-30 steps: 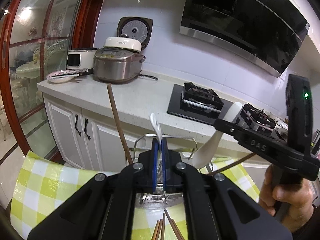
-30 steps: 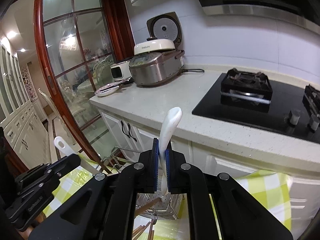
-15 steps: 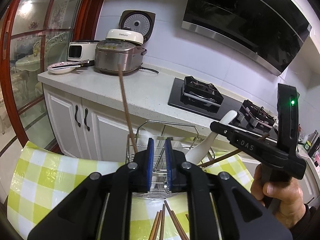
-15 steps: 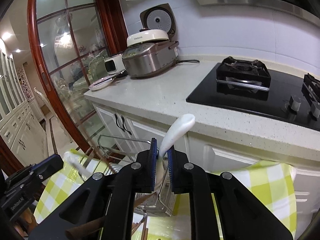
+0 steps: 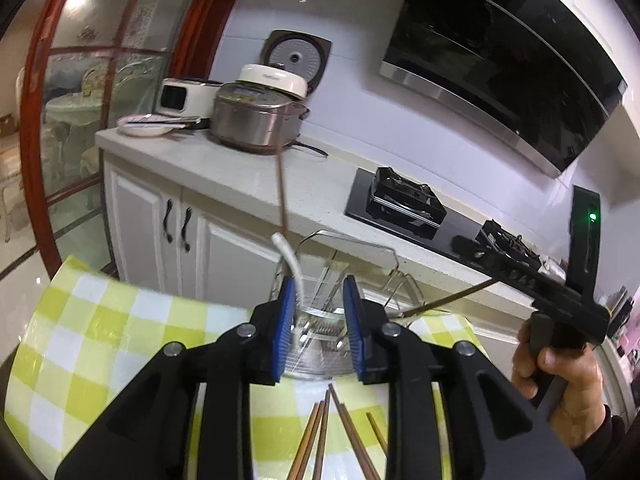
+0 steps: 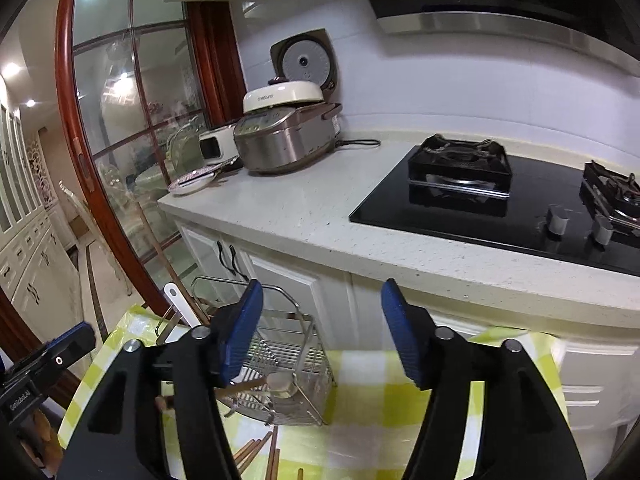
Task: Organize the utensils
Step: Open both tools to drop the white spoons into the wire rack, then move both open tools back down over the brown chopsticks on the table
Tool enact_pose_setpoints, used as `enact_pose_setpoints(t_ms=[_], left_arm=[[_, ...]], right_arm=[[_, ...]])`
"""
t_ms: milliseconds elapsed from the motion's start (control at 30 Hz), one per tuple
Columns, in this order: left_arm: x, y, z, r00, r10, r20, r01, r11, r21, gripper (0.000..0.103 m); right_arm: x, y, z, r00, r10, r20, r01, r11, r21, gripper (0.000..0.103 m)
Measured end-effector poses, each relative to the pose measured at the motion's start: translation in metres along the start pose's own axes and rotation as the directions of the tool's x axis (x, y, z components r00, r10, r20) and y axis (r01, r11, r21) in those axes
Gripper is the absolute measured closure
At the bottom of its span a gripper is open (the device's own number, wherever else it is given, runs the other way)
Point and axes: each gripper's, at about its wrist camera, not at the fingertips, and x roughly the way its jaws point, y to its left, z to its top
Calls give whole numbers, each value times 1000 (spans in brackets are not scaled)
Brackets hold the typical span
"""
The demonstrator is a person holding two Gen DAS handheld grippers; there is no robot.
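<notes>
We are opening both claws: our left gripper [image 5: 316, 320] is parting narrowly, its white spoon [image 5: 289, 262] freed to lean in the wire rack [image 5: 394, 276]; our right gripper [image 6: 320, 332] is gaping wide, empty, over the rack. Loose chopsticks [image 5: 320, 436] are waiting on the checked cloth [image 5: 100, 320].

My left gripper [image 5: 316, 322] tilts downward, jaws opening, blue pads [image 5: 283, 330] a modest gap apart. My right gripper [image 6: 322, 334] tilts down too, jaws opening and already spread wide, nothing pressed between its pads. My right hand [image 5: 560, 380] wraps its handle at the left view's edge
</notes>
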Motion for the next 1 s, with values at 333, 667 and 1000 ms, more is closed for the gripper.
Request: enact_pose_setpoints(t_ms=[333,667,1000], left_arm=[[-35,44,-71,994,61,-87,-71,991,-115,63],[-49,52,-145,973,111,-202,-134,985,-107,63],[-42,27,-169,962,78,-262,-85,996,-15,64]], right_arm=[[-50,-46,-51,997,-82,-4,82,993,79,30],[-68,-47,-164,975,-96,-201,114,990,79,25],[-48,-8,-212,939,-70,-337,69,997,-16,25]])
